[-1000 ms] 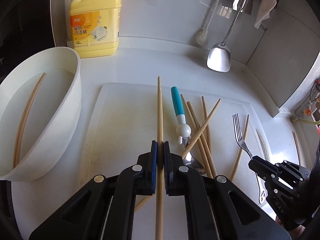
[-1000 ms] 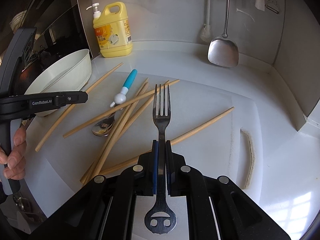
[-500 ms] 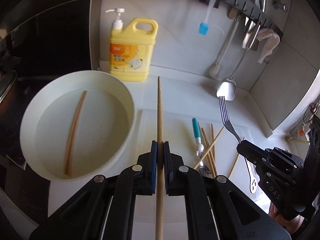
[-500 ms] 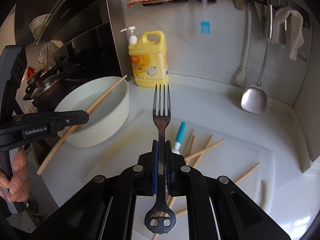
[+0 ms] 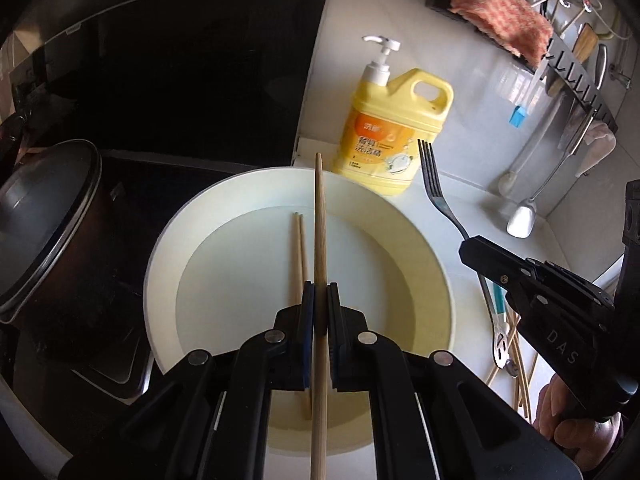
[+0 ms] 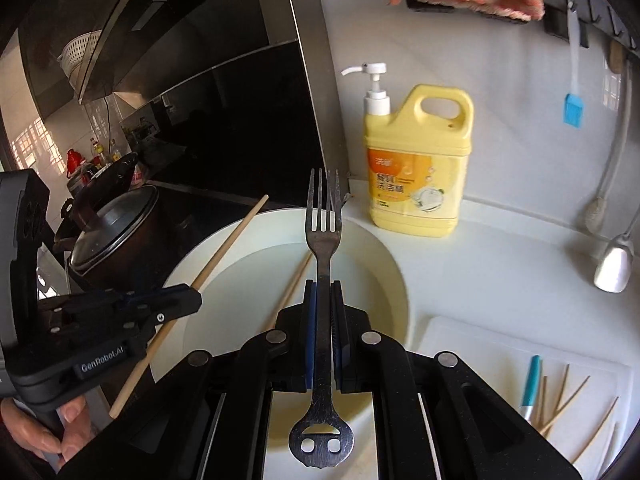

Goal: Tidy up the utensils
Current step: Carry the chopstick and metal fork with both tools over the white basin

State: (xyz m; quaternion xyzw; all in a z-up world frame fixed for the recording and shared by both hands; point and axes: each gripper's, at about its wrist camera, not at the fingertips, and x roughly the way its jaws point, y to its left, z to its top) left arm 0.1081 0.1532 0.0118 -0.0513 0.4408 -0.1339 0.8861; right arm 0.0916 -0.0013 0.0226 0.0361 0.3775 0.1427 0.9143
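Left wrist: chopstick (image 5: 319, 240) clamped | fork (image 6: 325, 248) clamped | over basin (image 5: 168, 248)

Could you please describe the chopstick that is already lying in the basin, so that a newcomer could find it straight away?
Start at the yellow detergent jug against the white wall; right in front of it sits the round white basin. On its pale floor lies one thin wooden chopstick. Unlike the chopstick gripped in the left tongs above, it is loose, and it lies apart from the pile on the cutting board.
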